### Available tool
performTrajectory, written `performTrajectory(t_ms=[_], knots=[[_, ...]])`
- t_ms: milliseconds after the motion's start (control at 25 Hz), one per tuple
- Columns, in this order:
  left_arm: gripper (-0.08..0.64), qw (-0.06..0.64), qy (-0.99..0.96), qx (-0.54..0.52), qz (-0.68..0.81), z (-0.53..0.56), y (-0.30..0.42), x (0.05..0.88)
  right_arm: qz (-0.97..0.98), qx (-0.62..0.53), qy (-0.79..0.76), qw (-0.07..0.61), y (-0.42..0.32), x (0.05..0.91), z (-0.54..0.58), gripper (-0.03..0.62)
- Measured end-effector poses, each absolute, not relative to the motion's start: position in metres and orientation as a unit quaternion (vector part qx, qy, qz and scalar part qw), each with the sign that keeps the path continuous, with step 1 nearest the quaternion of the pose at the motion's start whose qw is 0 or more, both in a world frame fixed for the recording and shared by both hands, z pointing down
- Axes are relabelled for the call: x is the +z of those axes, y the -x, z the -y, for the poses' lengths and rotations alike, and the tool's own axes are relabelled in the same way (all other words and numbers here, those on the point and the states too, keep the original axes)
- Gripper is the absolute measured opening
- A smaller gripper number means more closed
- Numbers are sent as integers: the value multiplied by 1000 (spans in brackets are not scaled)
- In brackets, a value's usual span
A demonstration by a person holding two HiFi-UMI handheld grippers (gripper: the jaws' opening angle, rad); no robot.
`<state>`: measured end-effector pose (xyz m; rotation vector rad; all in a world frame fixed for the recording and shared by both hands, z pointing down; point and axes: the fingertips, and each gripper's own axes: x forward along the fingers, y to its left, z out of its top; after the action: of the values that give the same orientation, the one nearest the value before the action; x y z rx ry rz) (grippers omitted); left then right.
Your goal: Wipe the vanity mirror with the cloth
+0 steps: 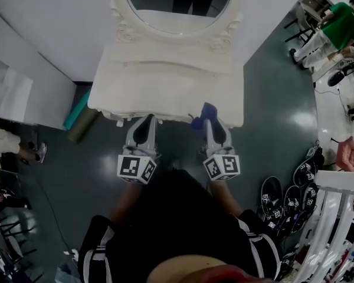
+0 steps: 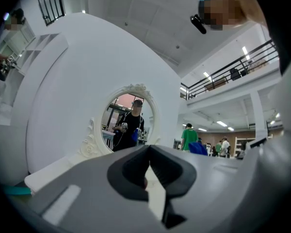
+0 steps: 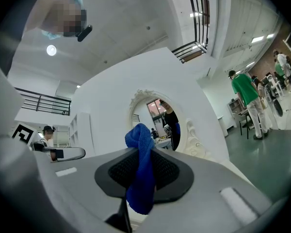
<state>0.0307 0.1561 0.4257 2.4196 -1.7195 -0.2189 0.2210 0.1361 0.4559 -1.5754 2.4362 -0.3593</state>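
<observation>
While the two tools are held side by side at the near edge of the vanity (image 1: 165,78), the right gripper (image 1: 209,121) has its jaws pinched on the cloth (image 1: 207,111). In the right gripper view the blue cloth (image 3: 141,176) runs as a bunched strip between the two dark pads (image 3: 167,171). A rounded fold of it rises past the jaw tips and its tail hangs below the pads. The right gripper (image 3: 143,154) points toward the mirror (image 3: 163,123), which stands ahead of and above the jaw tips, clearly apart from the cloth. The left gripper (image 1: 144,122) lies just beside the right one, at the same edge. In its own view the left gripper (image 2: 149,153) has its jaws pressed together at the tips, with nothing between them. The oval mirror (image 2: 128,125) again lies ahead of and above the jaws, set in a carved white frame. From the head view, the mirror (image 1: 177,2) stands at the far side of the vanity top, beyond both grippers, with bare white tabletop between it and the cloth.
</observation>
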Motion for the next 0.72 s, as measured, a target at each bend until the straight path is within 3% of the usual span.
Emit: performTrajectory(t_ms=[720], knots=[[11, 86, -841, -67, 530, 5, 34, 428, -803, -107, 578, 102, -157, 457, 8, 71]])
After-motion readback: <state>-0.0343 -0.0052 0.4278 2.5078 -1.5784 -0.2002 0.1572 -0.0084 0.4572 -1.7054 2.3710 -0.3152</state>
